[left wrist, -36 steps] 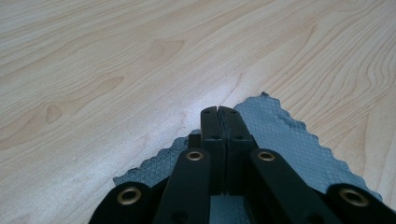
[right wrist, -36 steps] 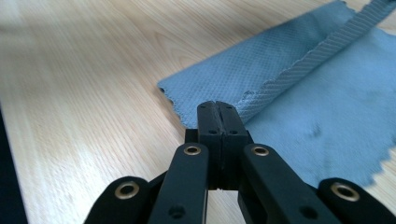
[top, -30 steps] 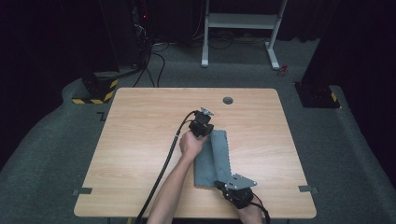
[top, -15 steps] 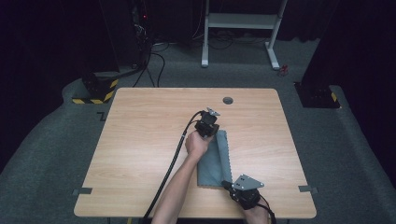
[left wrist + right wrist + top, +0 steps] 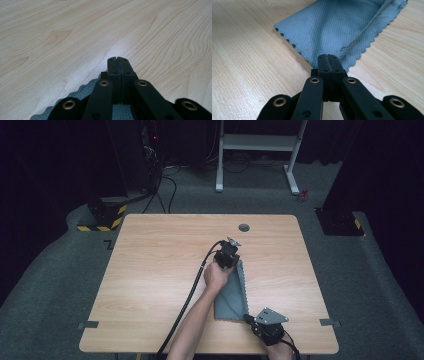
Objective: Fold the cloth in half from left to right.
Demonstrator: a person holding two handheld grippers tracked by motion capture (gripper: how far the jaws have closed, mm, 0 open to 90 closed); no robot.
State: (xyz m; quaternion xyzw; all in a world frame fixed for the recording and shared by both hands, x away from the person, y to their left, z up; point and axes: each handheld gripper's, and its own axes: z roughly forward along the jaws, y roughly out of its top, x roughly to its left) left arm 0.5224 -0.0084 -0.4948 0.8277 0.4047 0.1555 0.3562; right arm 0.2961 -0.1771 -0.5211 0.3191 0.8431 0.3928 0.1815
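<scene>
A grey cloth [image 5: 231,292] is lying folded on the wooden table [image 5: 150,270], right of centre, running from about 12 o'clock down to 6 o'clock. The left gripper [image 5: 227,256] is sitting at the cloth's 12 o'clock end, jaws clenched on its far edge, cloth [image 5: 82,93] showing beneath them. The right gripper [image 5: 250,319] is sitting at the 5 o'clock corner, jaws pinched tight on the scalloped edge of the cloth [image 5: 332,27].
</scene>
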